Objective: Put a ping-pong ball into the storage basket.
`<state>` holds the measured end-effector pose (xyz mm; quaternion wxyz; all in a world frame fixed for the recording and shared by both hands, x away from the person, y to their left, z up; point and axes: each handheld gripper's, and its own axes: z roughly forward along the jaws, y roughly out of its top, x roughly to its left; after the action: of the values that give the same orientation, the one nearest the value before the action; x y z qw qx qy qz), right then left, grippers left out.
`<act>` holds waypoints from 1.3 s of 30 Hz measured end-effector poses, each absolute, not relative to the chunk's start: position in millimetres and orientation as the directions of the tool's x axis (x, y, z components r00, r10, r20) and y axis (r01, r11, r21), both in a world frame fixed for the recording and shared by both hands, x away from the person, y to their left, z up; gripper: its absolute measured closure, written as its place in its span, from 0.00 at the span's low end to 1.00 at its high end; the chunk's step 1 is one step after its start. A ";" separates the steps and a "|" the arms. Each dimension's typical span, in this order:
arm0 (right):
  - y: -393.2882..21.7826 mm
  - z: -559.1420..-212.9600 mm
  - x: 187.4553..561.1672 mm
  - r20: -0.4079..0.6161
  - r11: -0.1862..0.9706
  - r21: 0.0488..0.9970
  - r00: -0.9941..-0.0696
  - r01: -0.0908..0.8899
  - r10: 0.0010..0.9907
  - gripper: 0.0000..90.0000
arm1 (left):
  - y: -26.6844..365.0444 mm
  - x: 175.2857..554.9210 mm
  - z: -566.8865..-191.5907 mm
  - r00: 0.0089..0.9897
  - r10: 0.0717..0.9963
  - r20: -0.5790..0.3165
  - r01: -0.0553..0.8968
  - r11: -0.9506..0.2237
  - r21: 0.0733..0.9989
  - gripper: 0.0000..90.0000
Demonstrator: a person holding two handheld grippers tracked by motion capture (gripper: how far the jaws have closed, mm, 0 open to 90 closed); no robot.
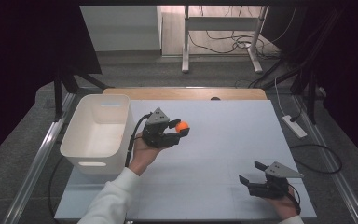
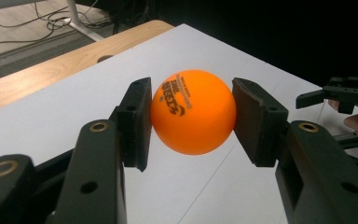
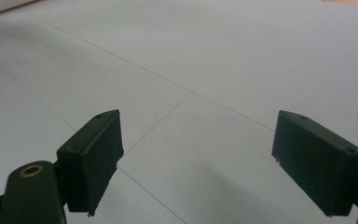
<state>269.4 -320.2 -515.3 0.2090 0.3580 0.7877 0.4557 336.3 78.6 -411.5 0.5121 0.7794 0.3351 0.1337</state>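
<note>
An orange ping-pong ball [image 1: 182, 126] with printed lettering is held above the white table top [image 1: 233, 130], right of the white bin [image 1: 98, 133]. My left gripper [image 1: 179, 129] is shut on it; in the left gripper view the ball [image 2: 193, 112] sits squeezed between both black pads [image 2: 137, 119]. My right gripper [image 1: 250, 173] rests low near the table's front right, jaws wide apart with nothing between them. The right gripper view shows its pads [image 3: 93, 158] over bare table [image 3: 205, 70]. The right gripper [image 2: 321, 95] also appears far off in the left gripper view.
The white bin stands open at the table's left edge and looks empty inside. A wooden strip [image 1: 186, 93] runs along the far edge. Metal rails [image 1: 37, 158] flank the table. A power strip [image 1: 294, 126] and cables lie on the floor to the right.
</note>
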 end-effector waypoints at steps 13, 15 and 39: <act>-320.0 -515.2 269.9 -0.001 0.326 0.869 -0.657 0.373 0.754 0.18 | 91.2 333.7 -402.2 0.726 0.675 -0.134 0.376 -0.226 0.899 0.56; -320.0 -515.2 269.9 -0.001 0.327 0.868 -0.657 0.373 0.754 0.18 | 93.6 333.2 -400.7 0.722 0.678 -0.134 0.375 -0.221 0.900 0.56; -320.5 -515.2 270.1 -0.001 0.327 0.866 -0.654 0.377 0.757 0.18 | 118.3 329.8 -386.1 0.688 0.715 -0.123 0.359 -0.188 0.914 0.56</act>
<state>270.1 -320.5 -515.2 0.2085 0.3600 0.7875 0.4547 329.8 118.3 -386.1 0.5277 0.7519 0.3574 0.1687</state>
